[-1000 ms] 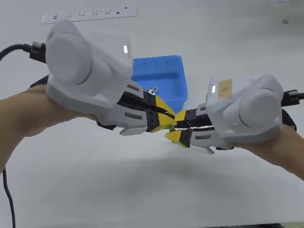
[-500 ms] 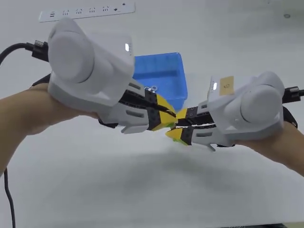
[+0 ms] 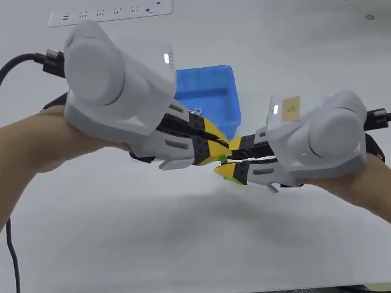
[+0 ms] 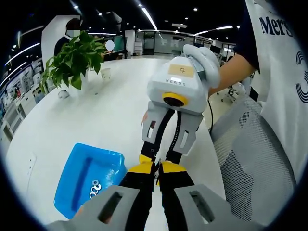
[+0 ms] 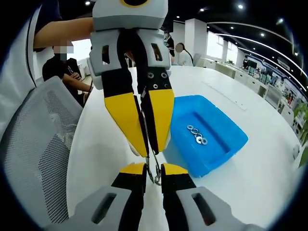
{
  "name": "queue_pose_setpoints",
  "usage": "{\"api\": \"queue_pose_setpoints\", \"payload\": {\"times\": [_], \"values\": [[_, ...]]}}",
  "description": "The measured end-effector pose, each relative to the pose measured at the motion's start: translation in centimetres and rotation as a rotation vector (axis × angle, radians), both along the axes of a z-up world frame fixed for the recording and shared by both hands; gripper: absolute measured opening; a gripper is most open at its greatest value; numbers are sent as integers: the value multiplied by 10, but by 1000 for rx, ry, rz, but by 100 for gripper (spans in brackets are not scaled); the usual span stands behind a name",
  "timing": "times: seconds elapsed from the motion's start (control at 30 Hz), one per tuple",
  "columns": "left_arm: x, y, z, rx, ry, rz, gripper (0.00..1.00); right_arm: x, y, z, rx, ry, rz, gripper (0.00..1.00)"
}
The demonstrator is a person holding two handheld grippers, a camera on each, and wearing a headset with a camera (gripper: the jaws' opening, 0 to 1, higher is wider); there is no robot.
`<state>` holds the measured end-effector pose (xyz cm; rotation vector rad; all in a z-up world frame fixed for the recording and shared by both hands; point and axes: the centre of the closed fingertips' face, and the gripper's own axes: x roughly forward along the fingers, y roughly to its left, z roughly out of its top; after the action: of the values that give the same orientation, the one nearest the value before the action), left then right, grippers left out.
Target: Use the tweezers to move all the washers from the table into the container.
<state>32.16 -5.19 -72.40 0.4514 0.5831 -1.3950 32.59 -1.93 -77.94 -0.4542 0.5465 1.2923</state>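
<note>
Left gripper (image 3: 225,151) nudged toward right gripper (image 3: 221,172).

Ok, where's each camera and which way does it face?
Head view: on the headset, looking down at the left hand-held gripper and right hand-held gripper, tip to tip before the container; both forearms show.
Left gripper view: rides the left one, faces the right one; own jaws and torso show.
Right gripper view: rides the right one, faces the left one pinching tweezers; own jaws show.
Shared: the container, in all three.

Left claw (image 4: 158,169) meeting right claw (image 4: 159,155), blue container (image 4: 76,179)
</note>
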Motion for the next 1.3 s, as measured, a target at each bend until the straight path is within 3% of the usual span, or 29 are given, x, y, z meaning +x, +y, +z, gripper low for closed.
{"api": "queue_pose_setpoints", "payload": {"times": [0.43, 0.53, 0.93, 1.13, 1.3], "values": [[1, -7, 0, -2, 10, 3, 7, 0, -2, 3, -7, -19, 10, 11], [-1, -7, 0, 16, -6, -11, 7, -1, -2, 3, -13, -30, 17, 11], [-1, -6, 0, 8, 5, 0, 7, 0, -2, -3, 15, -9, 4, 11], [-1, -4, 0, 19, -18, -10, 7, 0, 0, -2, 31, -2, -2, 10], [-2, 0, 0, 29, -19, -10, 7, -2, 2, -2, 22, -4, -1, 10]]}}
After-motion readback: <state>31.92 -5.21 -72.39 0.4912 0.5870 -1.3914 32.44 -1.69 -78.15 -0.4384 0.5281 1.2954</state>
